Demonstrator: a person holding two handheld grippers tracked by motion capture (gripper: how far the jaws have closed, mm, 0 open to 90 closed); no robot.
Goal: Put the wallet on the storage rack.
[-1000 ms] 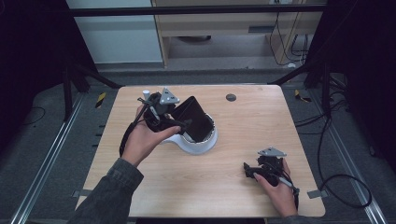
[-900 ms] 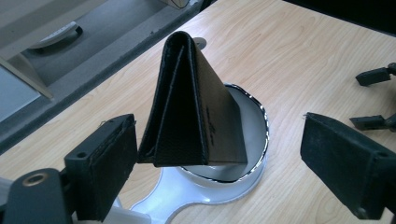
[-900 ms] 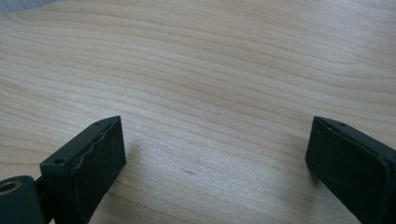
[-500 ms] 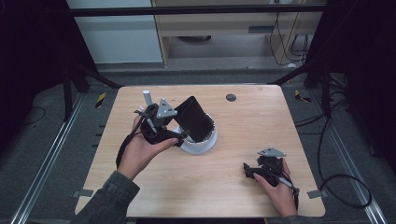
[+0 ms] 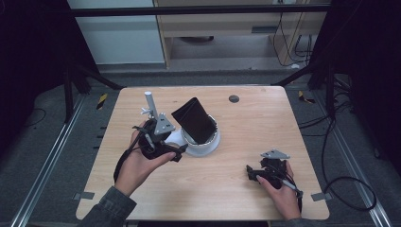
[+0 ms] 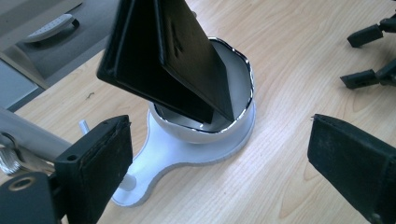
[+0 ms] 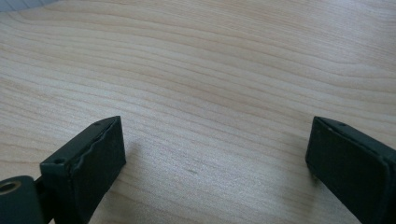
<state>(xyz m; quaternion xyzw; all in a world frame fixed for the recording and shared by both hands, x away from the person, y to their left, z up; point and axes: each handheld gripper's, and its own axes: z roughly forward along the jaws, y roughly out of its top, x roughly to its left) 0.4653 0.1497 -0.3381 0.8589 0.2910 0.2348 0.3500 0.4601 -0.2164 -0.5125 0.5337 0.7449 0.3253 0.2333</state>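
Seen from above, a pale wooden surface (image 5: 227, 189) fills the middle of the frame. Just left of centre stands a white bowl-shaped holder (image 5: 208, 144) on a flat white base. A black folded wallet-like case (image 5: 194, 120) leans in it, tilted toward the upper left, its lower end inside the bowl.

My left claw (image 5: 177, 152) sits at centre left, just beside the holder's base. Its jaws have just been opening and now stand wide apart with nothing between them. In the left gripper view, the case (image 6: 173, 56) rises at upper centre out of the holder (image 6: 233, 126), which lies ahead of the two black pads (image 6: 100, 163), apart from them.

My right claw (image 5: 251, 172) rests at lower right of the high view, well apart from the holder. In the right gripper view, its jaws are spread wide over bare wood (image 7: 210, 84), gripping nothing.
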